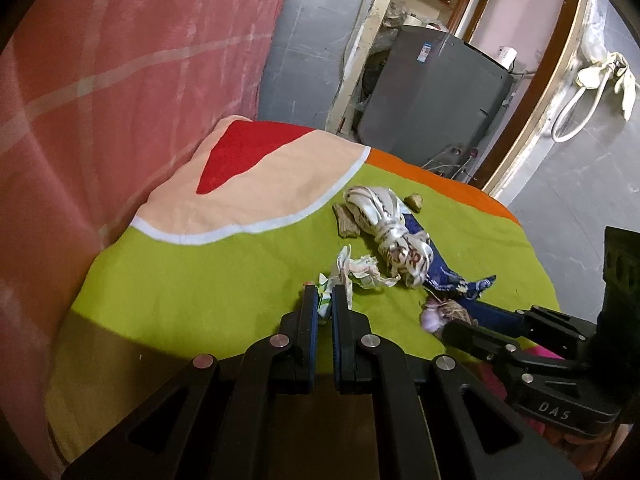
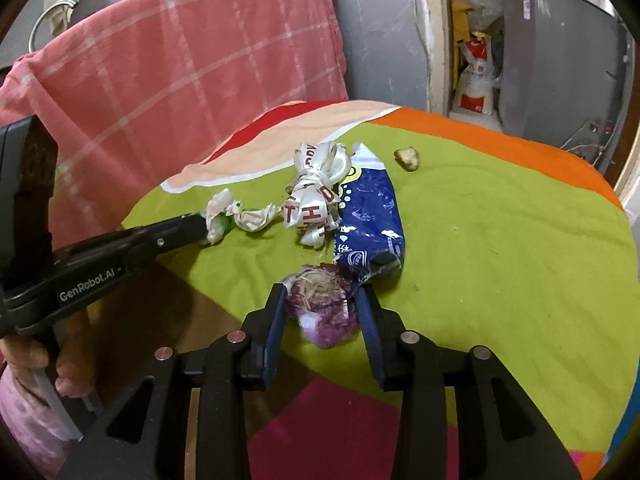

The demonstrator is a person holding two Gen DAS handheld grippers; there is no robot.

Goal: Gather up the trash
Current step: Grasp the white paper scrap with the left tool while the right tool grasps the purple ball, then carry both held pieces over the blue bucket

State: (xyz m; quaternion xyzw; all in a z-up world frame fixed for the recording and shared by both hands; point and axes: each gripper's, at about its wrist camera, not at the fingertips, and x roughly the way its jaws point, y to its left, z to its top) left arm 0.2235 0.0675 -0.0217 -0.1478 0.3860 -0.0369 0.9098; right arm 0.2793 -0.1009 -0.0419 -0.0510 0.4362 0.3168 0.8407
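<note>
Left wrist view: the left gripper (image 1: 324, 294) has its jaws clamped on a crumpled white-and-green paper wrapper (image 1: 352, 274) lying on the lime-green cloth-covered tabletop (image 1: 208, 280); a knotted white lettered ribbon bundle (image 1: 384, 224) sits at one o'clock.

Right wrist view: the right gripper (image 2: 322, 296) has its jaws pressed around a purple onion scrap (image 2: 324, 304); a torn blue foil packet (image 2: 368, 216) lies at twelve o'clock, touching it.
</note>
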